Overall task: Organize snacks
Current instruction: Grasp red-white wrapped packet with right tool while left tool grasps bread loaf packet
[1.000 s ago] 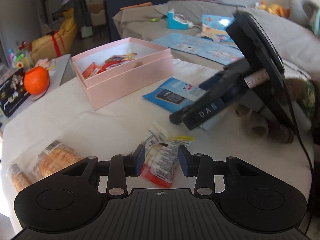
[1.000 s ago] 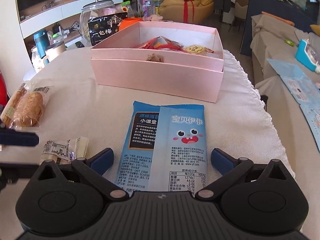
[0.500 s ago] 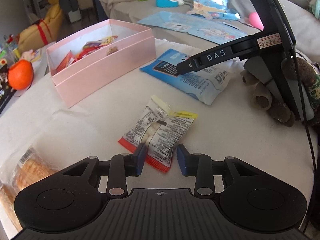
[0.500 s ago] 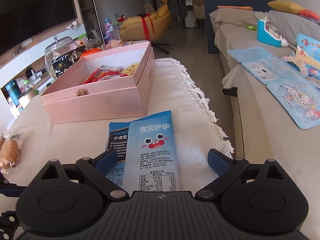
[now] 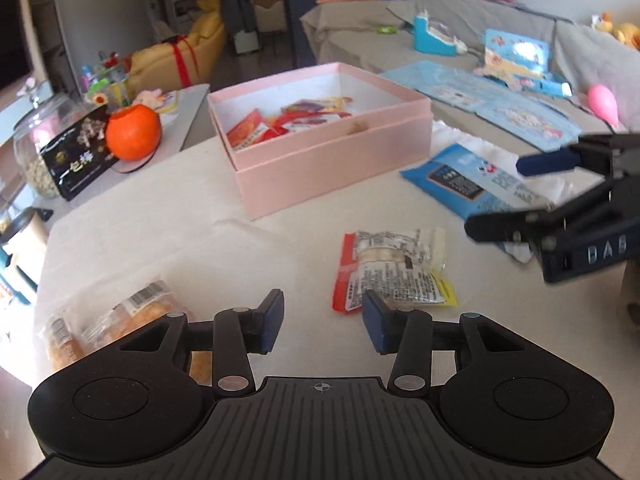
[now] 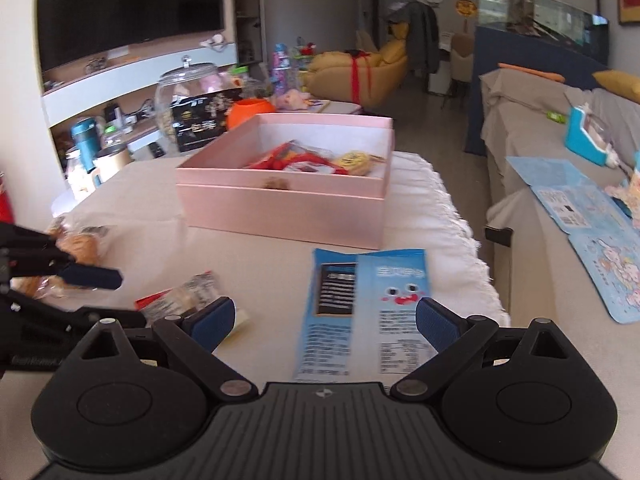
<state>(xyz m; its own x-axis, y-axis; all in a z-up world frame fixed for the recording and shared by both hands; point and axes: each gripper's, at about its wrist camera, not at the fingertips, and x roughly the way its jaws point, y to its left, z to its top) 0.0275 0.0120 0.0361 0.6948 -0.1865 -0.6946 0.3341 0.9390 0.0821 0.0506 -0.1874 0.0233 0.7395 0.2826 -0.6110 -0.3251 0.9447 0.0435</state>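
Observation:
A pink box (image 5: pixel 332 168) with several snack packets inside stands at the far side of the white tablecloth; it also shows in the right wrist view (image 6: pixel 280 208). My left gripper (image 5: pixel 322 318) is open and empty, above the cloth just left of a red-and-clear snack packet (image 5: pixel 390 270). A bread packet (image 5: pixel 116 320) lies at its left. My right gripper (image 6: pixel 322 318) is open wide and empty, over the near end of a blue snack bag (image 6: pixel 360 304). The blue bag (image 5: pixel 472 184) also lies at the right in the left wrist view.
A glass jar (image 5: pixel 48 144) and an orange ball (image 5: pixel 134 132) sit on a side table at the left. A grey sofa (image 6: pixel 560 128) with blue sheets runs along the right. The table's fringed edge (image 6: pixel 468 248) is close to the blue bag.
My left gripper has opened wider and swung left, so the red-and-clear packet now lies off its right finger. My right gripper has pulled back a little from the blue bag.

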